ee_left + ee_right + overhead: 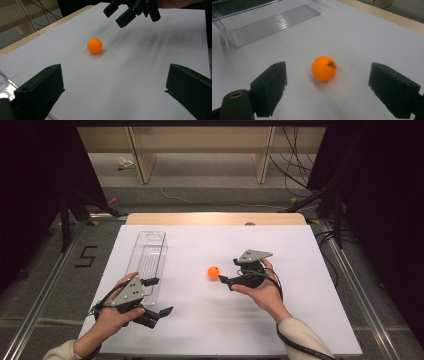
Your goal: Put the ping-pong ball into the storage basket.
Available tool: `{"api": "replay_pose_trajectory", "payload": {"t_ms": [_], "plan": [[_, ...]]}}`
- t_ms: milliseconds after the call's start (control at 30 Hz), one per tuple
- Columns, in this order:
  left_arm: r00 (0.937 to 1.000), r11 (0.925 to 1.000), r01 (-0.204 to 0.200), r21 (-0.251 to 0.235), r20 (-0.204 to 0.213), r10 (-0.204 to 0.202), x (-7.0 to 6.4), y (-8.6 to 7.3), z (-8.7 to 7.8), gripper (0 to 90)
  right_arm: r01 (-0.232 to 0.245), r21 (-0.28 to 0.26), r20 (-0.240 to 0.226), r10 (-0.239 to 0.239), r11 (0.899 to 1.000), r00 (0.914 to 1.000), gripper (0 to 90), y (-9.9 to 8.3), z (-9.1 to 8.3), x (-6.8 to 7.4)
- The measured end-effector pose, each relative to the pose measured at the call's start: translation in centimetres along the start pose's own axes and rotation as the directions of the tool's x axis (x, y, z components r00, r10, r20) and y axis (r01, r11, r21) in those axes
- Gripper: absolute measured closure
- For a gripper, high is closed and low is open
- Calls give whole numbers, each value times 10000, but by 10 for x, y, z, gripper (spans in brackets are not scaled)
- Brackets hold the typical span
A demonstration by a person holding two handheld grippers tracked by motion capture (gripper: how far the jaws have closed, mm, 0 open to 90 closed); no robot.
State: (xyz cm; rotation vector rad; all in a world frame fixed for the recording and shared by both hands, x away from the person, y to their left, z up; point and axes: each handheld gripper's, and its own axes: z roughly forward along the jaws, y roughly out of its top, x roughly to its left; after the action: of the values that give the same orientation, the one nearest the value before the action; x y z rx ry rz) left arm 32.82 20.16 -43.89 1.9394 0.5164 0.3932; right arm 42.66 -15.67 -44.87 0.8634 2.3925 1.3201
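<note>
An orange ball (213, 272) rests on the white table sheet (210, 320), near the middle. My right gripper (229, 270) stands open just to its right, jaws aimed at it without touching. In the right gripper view the ball (324, 68) lies a little ahead of the gap between the wide-apart jaws of that gripper (329, 86). My left gripper (160, 296) is open at the front left, beside the near end of a clear plastic tray (150, 252). From the left gripper view, the ball (95, 45) lies well ahead of the left gripper (115, 87), with the right gripper (130, 11) beyond it.
The clear tray (262, 22) is long, ribbed on its floor and holds nothing. The wooden table edge (215, 218) runs along the back. Metal rails (45, 285) flank the table, and a number 5 (86, 256) is marked on the floor at left.
</note>
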Motion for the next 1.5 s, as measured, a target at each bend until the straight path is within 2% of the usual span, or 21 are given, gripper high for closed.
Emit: {"api": "replay_pose_trajectory", "payload": {"t_ms": [1000, 1500], "plan": [[10000, 10000, 10, -45, 6, -10, 0, 0, -1, 8, 16, 633, -71, -12, 9980, 10000, 161, 4, 44, -4], [10000, 10000, 10, -54, 35, -10, 0, 0, -1, 8, 36, 922, -63, -30, 9957, 10000, 168, 3, 59, -4]]}}
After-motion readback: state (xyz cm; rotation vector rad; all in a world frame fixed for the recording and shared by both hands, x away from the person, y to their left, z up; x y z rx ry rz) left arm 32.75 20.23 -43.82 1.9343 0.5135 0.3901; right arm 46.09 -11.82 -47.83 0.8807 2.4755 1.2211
